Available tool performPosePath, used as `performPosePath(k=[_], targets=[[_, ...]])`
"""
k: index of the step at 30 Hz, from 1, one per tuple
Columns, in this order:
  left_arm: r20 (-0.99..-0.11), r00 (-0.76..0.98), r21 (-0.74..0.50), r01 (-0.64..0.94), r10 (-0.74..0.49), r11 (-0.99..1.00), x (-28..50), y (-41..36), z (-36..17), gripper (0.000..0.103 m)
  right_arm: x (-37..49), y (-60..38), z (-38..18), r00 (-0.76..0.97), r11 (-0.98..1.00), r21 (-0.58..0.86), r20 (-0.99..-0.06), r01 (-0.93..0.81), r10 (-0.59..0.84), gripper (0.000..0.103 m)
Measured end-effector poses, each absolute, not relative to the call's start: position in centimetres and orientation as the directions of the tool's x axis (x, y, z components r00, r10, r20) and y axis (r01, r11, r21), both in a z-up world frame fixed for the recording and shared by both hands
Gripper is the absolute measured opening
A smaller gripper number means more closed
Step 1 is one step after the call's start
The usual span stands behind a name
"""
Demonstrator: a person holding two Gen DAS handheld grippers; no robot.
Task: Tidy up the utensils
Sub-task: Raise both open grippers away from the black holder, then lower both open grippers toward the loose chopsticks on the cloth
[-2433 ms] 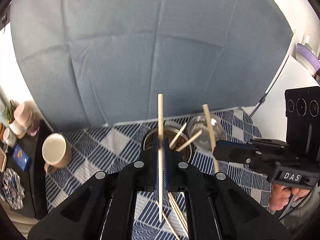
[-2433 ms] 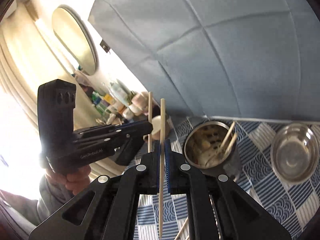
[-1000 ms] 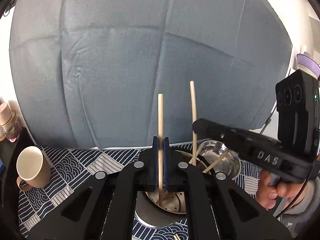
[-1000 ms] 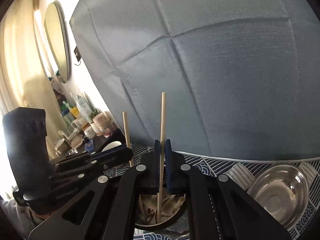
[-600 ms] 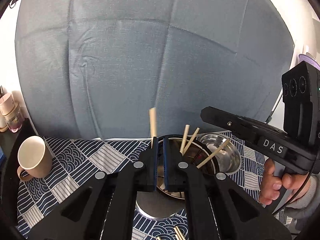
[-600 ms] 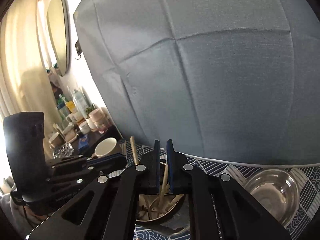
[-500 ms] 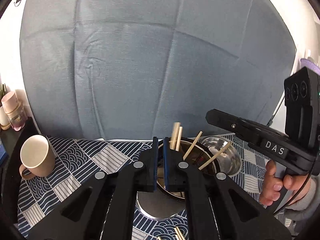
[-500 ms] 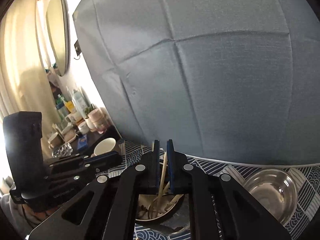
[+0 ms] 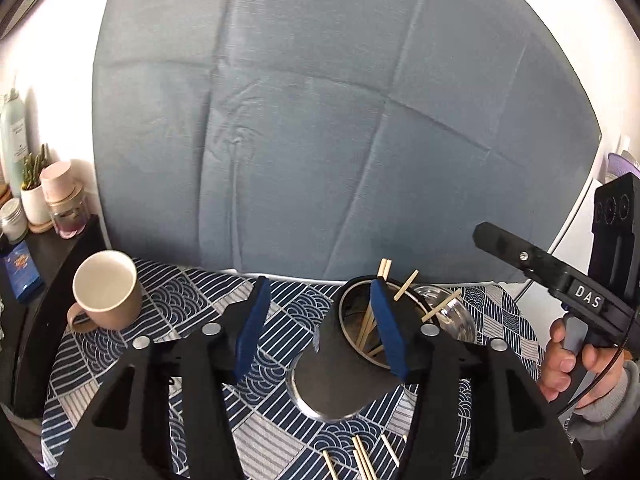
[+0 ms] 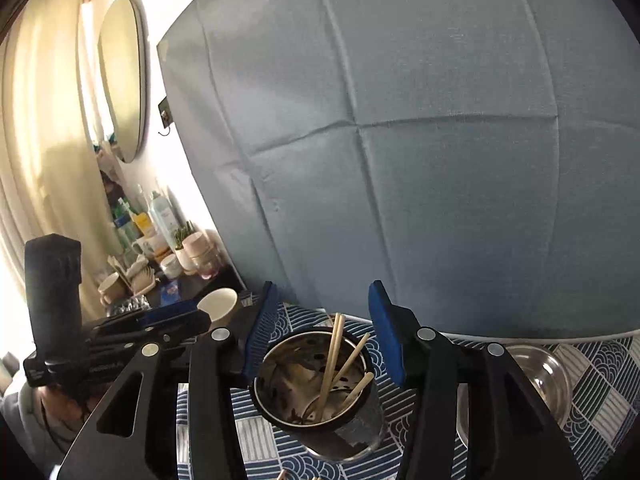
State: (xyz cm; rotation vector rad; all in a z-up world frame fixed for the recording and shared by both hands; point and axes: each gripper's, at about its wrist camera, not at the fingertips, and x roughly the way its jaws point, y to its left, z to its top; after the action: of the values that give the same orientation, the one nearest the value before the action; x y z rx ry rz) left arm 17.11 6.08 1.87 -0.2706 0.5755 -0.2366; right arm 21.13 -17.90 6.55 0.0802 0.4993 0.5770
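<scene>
A dark metal utensil holder (image 9: 340, 380) stands on the patterned cloth with several wooden chopsticks (image 9: 405, 285) leaning in it. My left gripper (image 9: 320, 330) hovers just short of it, its jaws opening, and its blue pads (image 9: 252, 332) hold nothing. My right gripper (image 10: 323, 334) hangs above the same holder (image 10: 316, 390), its jaws opening too, and the chopsticks (image 10: 332, 360) lie below them, untouched. More loose chopsticks (image 9: 360, 460) lie on the cloth in front of the holder. The right gripper's body (image 9: 540, 276) shows at the right, gripped by a hand (image 9: 568, 364).
A beige mug (image 9: 106, 290) stands at the cloth's left end. A steel bowl (image 10: 536, 376) sits right of the holder. A dark side shelf (image 9: 48, 248) with jars, bottles and a small plant is at the left. A blue-grey fabric backdrop (image 9: 340, 140) closes the far side.
Both grippers let go of their upright chopsticks, which dropped into the holder. Both jaws have since spread wide, and both grippers drew back a little.
</scene>
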Motion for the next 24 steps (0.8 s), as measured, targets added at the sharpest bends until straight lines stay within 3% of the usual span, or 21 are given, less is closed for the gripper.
performPosePath(k=[11,18,24], targets=[[-0.61,0.749,-0.344,0.045,-0.259,0.938,14.9,8.4,-1.0,0.082,18.1,-18.5,6.1,0.717,0.862,0.186,-0.488,-0.472,0.498,0.067],[-0.689,0.681,-0.324,0.014,-0.246,0.946,13.9,8.1,-3.5,0.092,16.3,-19.7,4.3,0.703,0.876,0.18,-0.536,-0.447,0.468,0.074],[-0.766,0.597,-0.293,0.005,-0.238,0.956,13.9,6.9,-6.1,0.097,15.6,-20.7,0.8,0.653,0.899,0.202,-0.629,-0.387,0.423,0.079]])
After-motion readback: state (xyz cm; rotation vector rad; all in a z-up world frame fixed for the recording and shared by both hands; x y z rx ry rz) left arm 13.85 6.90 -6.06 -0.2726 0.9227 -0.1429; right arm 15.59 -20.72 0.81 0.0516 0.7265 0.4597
